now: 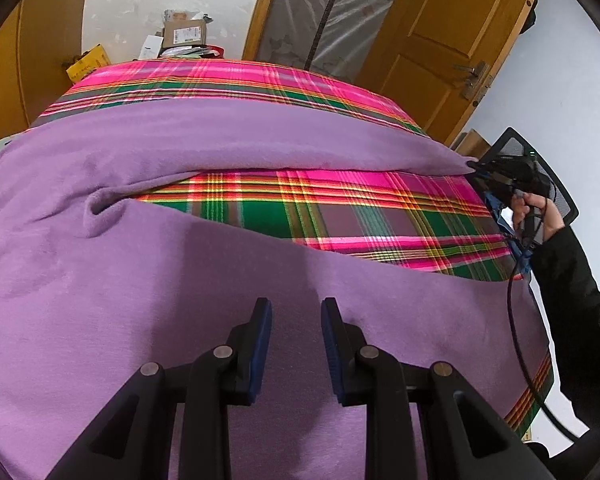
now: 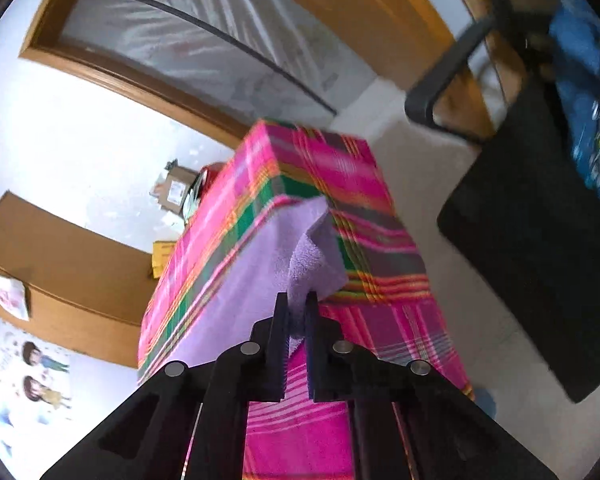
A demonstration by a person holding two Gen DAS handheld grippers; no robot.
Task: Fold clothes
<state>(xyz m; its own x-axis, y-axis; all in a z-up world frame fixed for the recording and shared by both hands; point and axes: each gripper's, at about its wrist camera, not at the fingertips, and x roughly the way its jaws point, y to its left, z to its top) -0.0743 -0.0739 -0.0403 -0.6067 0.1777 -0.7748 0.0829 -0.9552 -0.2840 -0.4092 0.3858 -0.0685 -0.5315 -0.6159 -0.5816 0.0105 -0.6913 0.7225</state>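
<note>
Garment: purple fleece, spread over the plaid cover; far edge doubled back, plaid showing through the gap.
Right gripper: pressed together, pinching one corner of the fleece at the table's end; corner lifted, cloth trailing limp from it.
Left gripper: spread, nothing between the pads, poised over the near flat part.
Handling: light, soft, floppy; likely sags and drags on the cover.
Hold: probably corners or hem, taking the layers together.
</note>
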